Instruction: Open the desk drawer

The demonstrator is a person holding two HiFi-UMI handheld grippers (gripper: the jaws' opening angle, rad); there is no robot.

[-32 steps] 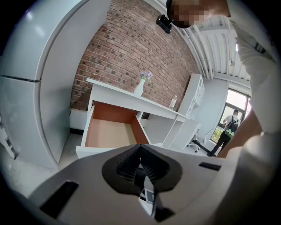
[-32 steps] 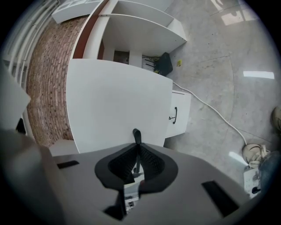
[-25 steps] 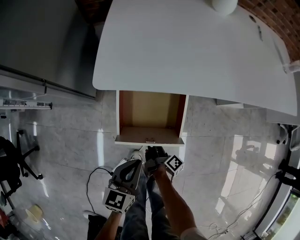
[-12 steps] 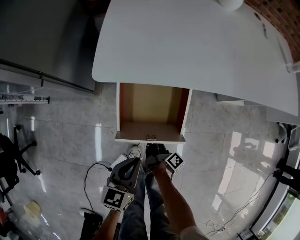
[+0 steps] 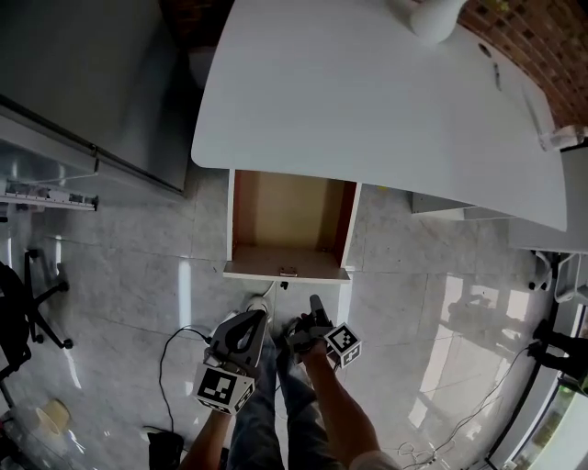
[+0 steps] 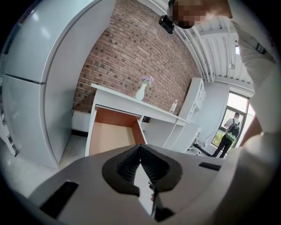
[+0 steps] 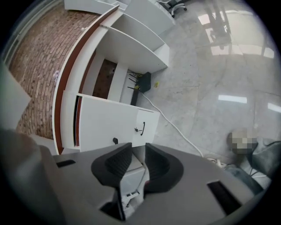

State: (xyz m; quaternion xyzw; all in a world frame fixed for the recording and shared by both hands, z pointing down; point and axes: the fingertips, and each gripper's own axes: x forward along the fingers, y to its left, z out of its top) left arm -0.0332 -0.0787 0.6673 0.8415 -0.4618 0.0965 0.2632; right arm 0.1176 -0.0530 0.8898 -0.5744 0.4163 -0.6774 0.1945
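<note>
At your right gripper [image 7: 138,151], the fingers [image 7: 115,163] stand well apart, having just been opening, and they grip nothing. The small metal handle [image 7: 142,128] sits ahead of them, untouched. Your left gripper [image 6: 140,150] hangs beside the right one, its fingers [image 6: 127,165] closed tip to tip on nothing. Just beyond both, the desk drawer [image 5: 289,216] is pulled far out from under the white bench [image 5: 367,101], its tan wooden inside showing. A white vase [image 5: 430,13] stands near the bench's far edge. A grey refrigerator [image 5: 83,73] stands at your left on the marble floor [image 5: 129,294].
</note>
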